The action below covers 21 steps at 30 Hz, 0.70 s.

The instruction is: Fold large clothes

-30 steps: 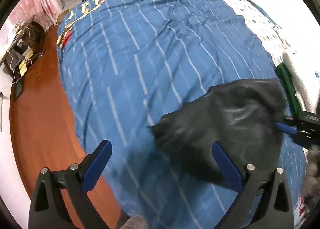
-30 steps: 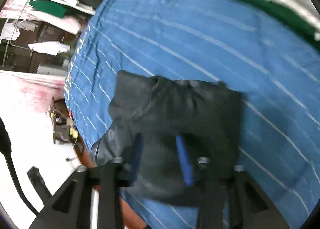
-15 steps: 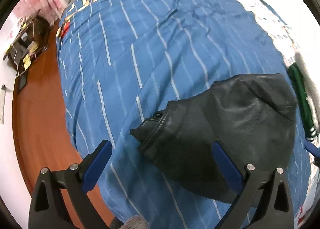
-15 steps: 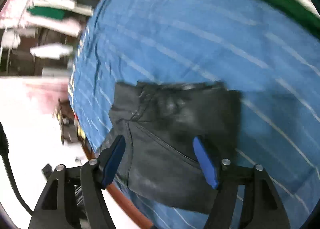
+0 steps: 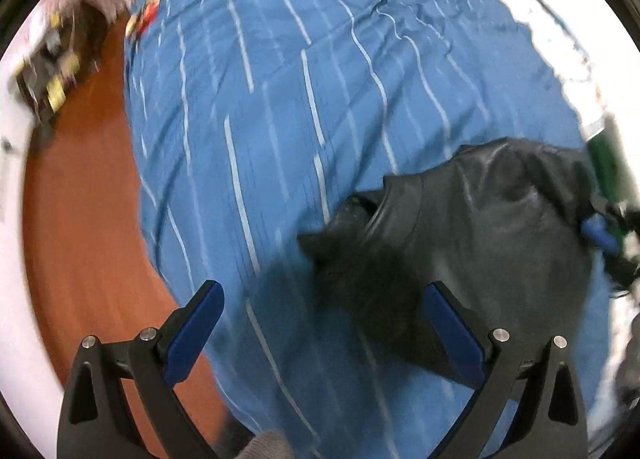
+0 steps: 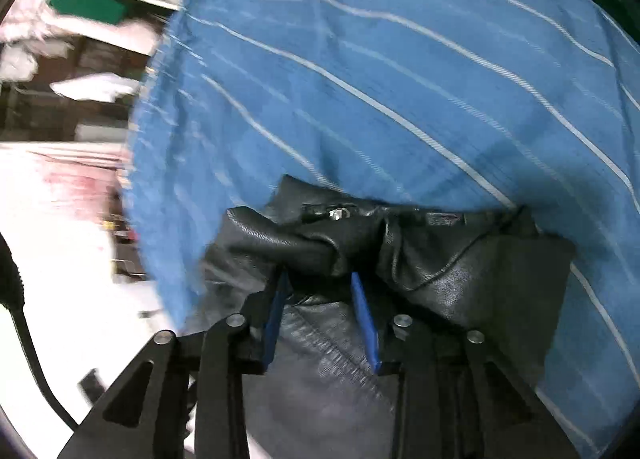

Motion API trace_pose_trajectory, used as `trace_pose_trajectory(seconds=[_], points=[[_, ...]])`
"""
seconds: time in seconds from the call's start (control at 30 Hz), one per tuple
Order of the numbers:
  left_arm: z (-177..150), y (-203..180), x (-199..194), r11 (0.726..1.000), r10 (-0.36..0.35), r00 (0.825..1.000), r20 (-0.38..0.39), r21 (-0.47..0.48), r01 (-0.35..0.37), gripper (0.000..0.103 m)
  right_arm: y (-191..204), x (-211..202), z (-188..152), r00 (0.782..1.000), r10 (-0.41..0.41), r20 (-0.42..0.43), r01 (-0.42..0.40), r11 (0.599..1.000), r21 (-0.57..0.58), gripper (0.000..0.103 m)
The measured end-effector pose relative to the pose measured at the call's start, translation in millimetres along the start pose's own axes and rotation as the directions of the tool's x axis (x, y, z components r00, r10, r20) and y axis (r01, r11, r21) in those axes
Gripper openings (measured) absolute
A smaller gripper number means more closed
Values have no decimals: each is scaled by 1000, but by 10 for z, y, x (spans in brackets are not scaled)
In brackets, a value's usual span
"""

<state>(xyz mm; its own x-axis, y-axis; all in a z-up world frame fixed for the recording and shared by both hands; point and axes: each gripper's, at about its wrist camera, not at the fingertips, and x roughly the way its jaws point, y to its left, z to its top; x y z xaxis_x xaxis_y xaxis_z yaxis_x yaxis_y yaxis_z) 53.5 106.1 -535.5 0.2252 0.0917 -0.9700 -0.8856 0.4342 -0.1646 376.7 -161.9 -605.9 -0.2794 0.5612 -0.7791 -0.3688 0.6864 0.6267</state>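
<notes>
Half a second ago the right gripper [image 6: 320, 279] stood with its blue-padded fingers spread wide above the cloth; now they have drawn in and pinch a rolled fold of the black leather-look garment [image 6: 420, 279] between them, the bunched edge rising just ahead of the fingertips. That garment lies crumpled on the blue bedspread with thin white stripes [image 6: 400, 79], its waistband with a small metal fastener just beyond the pinched fold, and a flatter panel spreading to the right of the fingers and back beneath them. From the left wrist view, the left gripper [image 5: 320, 311] hangs above the bedspread [image 5: 300, 99] with its blue pads [image 5: 192, 331] set wide apart, holding nothing; the same dark garment [image 5: 500, 243] sits ahead and to the right, its near edge passing behind the right-hand finger while the left-hand finger stands over bare striped cloth. At the garment's far right edge the blue tip of the right gripper [image 5: 600, 235] shows, blurred, touching the fabric. Left of the left gripper's fingers, the reddish-brown wooden floor [image 5: 80, 219] runs along the side of the bed. Beyond the right gripper's fingers and up to the left, a blurred stack of folded clothes in white and green [image 6: 100, 3] is visible, well apart from the garment.
</notes>
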Motion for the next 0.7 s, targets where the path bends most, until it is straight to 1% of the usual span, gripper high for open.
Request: trace_pose_trajectory(seconds=[0.03, 0.07, 0.1, 0.13, 0.17, 0.23, 0.27, 0.3, 0.33, 0.37, 0.4, 0.43, 0.47, 0.5, 0.53, 0.57, 0.6, 0.63, 0.67, 0.7], points=[[-47, 48, -31, 999, -32, 999, -5, -40, 31, 103, -62, -191, -76, 999, 39, 22, -39, 999, 16, 53], [-103, 107, -26, 992, -83, 996, -17, -101, 81, 103, -146, -368, -167, 997, 59, 42, -61, 998, 32, 72], [-148, 151, 19, 979, -136, 990, -27, -156, 130, 103, -277, -553, -299, 997, 53, 58, -56, 997, 54, 81], [-185, 174, 98, 963, -187, 982, -34, -206, 176, 103, -402, -662, -413, 997, 52, 57, -56, 996, 70, 84], [-212, 175, 201, 944, -231, 972, -40, -253, 213, 103, -578, -718, -561, 997, 71, 31, -74, 993, 92, 84], [-213, 125, 356, 905, -305, 952, -20, -317, 284, 101, -850, -633, -732, 992, 125, -19, -120, 979, 165, 84], [-193, 79, 420, 890, -328, 945, -5, -337, 307, 101, -1106, -553, -883, 988, 155, -28, -144, 961, 236, 84], [-164, 30, 443, 885, -335, 942, 11, -338, 319, 101, -1241, -462, -945, 983, 180, -26, -167, 948, 270, 84], [-106, -18, 473, 889, -330, 943, 35, -326, 323, 100, -1400, -369, -1020, 980, 198, -18, -183, 934, 307, 84], [-47, -39, 474, 896, -310, 950, 44, -319, 308, 100, -1449, -270, -1027, 977, 214, -15, -199, 928, 317, 84], [20, -53, 466, 897, -305, 950, 74, -313, 312, 90, -1520, -157, -1053, 961, 275, -13, -256, 910, 325, 84], [57, -46, 458, 899, -298, 950, 97, -307, 313, 65, -1561, -45, -1053, 942, 335, -3, -314, 888, 335, 84], [121, -38, 466, 906, -283, 954, 100, -300, 299, 58, -1569, 18, -1040, 930, 368, 4, -348, 875, 337, 84], [166, -24, 487, 901, -296, 950, 96, -301, 311, 47, -1526, 139, -987, 908, 419, 8, -398, 858, 323, 85], [198, -21, 497, 896, -311, 946, 97, -301, 325, 39, -1488, 239, -932, 901, 435, 8, -416, 855, 310, 85], [222, -38, 490, 898, -316, 943, 99, -289, 332, 36, -1408, 339, -843, 894, 447, 0, -427, 855, 295, 86], [245, -79, 470, 908, -311, 945, 99, -264, 326, 33, -1348, 411, -780, 894, 449, -9, -428, 858, 284, 88], [259, -74, 463, 914, -306, 947, 100, -248, 322, 31, -1261, 488, -705, 902, 431, -24, -408, 870, 276, 89], [282, -90, 439, 919, -301, 948, 104, -232, 317, 30, -1146, 604, -654, 908, 419, -32, -396, 879, 266, 89], [306, -94, 397, 922, -296, 948, 115, -223, 315, 29, -1084, 626, -629, 910, 413, -27, -393, 884, 253, 89]])
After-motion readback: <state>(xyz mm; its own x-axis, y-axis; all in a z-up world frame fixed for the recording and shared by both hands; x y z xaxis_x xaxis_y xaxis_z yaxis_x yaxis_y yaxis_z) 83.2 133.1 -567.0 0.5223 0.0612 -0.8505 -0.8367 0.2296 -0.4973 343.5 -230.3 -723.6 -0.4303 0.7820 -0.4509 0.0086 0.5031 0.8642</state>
